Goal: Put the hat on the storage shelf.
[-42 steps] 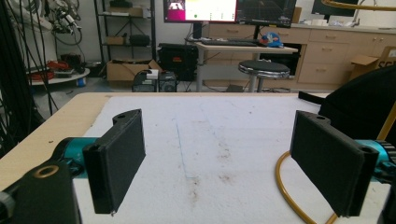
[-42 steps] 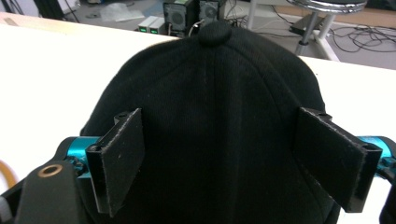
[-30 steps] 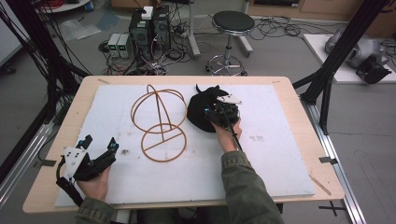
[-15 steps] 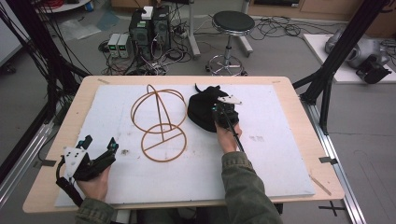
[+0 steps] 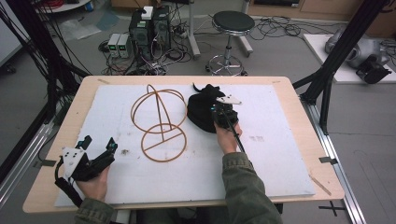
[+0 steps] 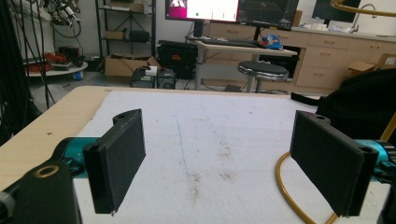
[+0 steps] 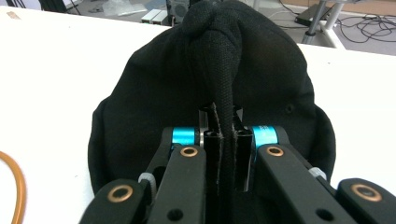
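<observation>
- High view: the black cap (image 5: 203, 112) is lying toward the desk's (image 5: 289, 154) far edge, just right of the wire frame (image 5: 159, 123); the right gripper (image 5: 223, 113) is biting it, while the left gripper (image 5: 93, 156) is sitting by the near left corner.
- Left gripper view: its jaws are standing wide apart over bare white mat (image 6: 210, 140), holding nothing, a frame loop curving just beside the right jaw.
- Right gripper view: the jaws are clamping a thin fabric ridge of the cap; that narrow pinch could slip out when lifting, and dragging could snag the frame.
</observation>
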